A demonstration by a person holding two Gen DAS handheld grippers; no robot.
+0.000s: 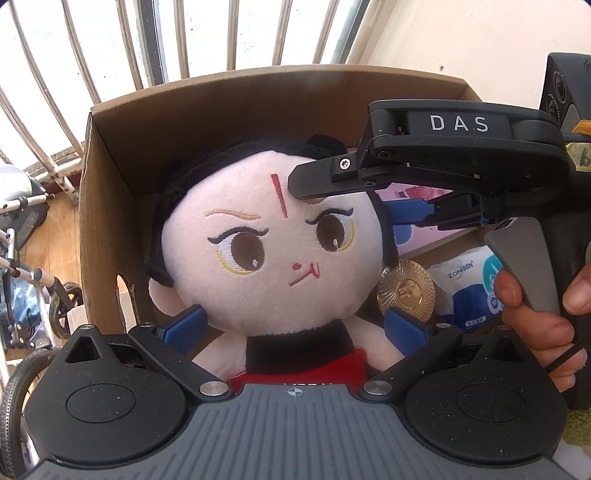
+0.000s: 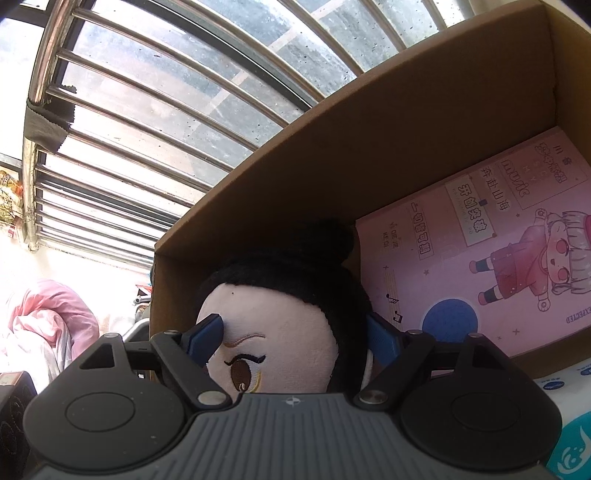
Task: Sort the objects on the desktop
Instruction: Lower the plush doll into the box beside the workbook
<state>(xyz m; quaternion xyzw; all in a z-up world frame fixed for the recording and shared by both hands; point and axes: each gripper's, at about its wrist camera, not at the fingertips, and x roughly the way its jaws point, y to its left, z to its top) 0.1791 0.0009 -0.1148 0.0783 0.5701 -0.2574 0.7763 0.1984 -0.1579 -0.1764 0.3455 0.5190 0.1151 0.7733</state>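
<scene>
Your doll [image 1: 258, 243] sits in the box [image 1: 110, 206] beside book [image 2: 480, 251], medal [image 1: 406, 291] and pack [image 1: 465, 291], left tongs [image 1: 293, 328] clasping its neck, right tongs [image 2: 291, 336] wide around its head, so only release remains.

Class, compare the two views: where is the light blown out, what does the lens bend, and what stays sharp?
Left wrist view: window behind the white window bars is blown out and the bars bow; the pale plush doll is sharp.
Right wrist view: the brown cardboard box wall curves; the pink illustrated booklet is evenly lit and legible.

Metal window bars [image 1: 236, 33] rise behind the scene; a stroller [image 1: 26, 258] stands at the left, and a pink blanket [image 2: 48, 328] lies crumpled beyond
</scene>
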